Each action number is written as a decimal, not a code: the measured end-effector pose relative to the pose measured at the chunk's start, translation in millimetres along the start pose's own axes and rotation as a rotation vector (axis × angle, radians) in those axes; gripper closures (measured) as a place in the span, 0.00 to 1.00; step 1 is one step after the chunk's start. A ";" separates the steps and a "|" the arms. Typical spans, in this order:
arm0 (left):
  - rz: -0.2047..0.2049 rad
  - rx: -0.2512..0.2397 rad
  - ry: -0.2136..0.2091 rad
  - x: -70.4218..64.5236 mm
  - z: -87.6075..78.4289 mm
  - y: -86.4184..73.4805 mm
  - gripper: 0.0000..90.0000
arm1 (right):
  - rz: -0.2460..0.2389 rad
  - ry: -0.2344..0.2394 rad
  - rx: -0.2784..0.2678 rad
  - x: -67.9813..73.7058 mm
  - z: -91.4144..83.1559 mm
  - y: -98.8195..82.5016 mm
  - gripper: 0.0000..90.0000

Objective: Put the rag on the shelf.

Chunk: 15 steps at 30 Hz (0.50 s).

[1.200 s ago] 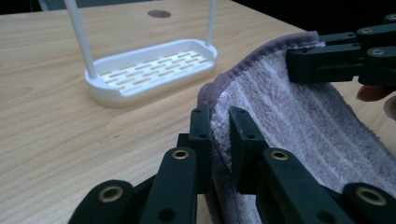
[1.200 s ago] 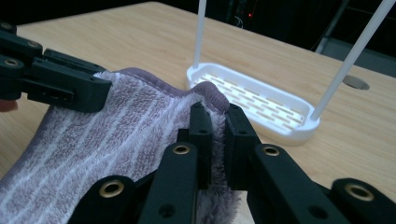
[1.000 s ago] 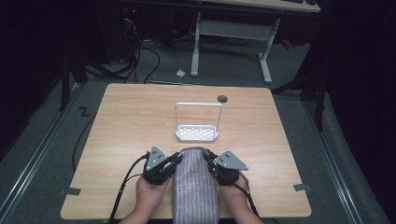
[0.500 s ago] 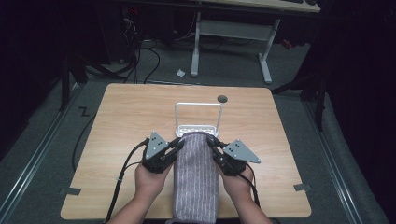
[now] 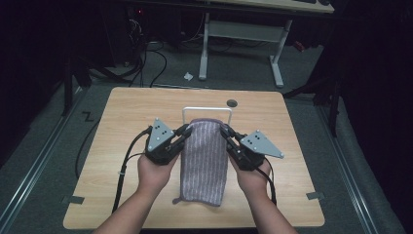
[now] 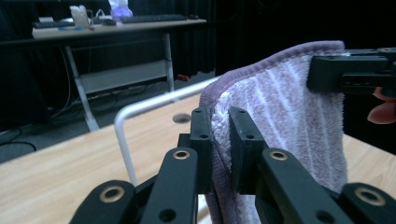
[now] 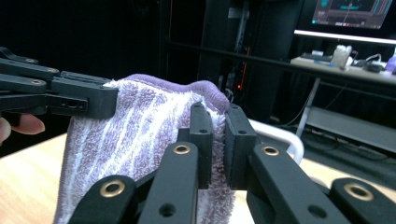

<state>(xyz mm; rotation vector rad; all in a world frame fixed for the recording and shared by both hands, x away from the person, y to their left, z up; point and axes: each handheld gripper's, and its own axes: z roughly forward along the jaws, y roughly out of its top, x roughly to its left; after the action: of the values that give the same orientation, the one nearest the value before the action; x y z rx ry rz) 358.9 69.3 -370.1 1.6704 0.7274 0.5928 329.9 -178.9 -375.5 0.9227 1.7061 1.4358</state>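
One purple striped towel (image 5: 204, 158) hangs between two grippers over the middle of the table (image 5: 122, 112), its top edge lifted level with one white wire rack (image 5: 207, 111) that stands toward the far edge. The left gripper (image 5: 184, 131) is clamped on the towel's left top corner and the right gripper (image 5: 225, 132) on its right top corner. The towel's lower end lies on the wood near the near edge.

Both hands reach forward, left tool (image 5: 184, 130) and right tool (image 5: 225, 131) each clamped shut, held level.
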 end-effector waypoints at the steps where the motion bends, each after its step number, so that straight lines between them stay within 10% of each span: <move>1: 0.003 -0.007 -0.002 1.2 0.6 3.4 0.90 | -0.004 -0.003 -0.007 -1.1 0.7 3.8 0.93; 15: 0.061 -0.092 0.025 19.9 13.3 49.8 0.90 | -0.001 -0.041 -0.070 -21.3 15.6 54.6 0.93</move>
<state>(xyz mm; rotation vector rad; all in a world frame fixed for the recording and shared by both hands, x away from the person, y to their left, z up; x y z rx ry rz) 389.6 67.9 -324.2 1.6068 0.6594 0.6811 358.0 -183.0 -321.9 0.9072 1.6162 1.4560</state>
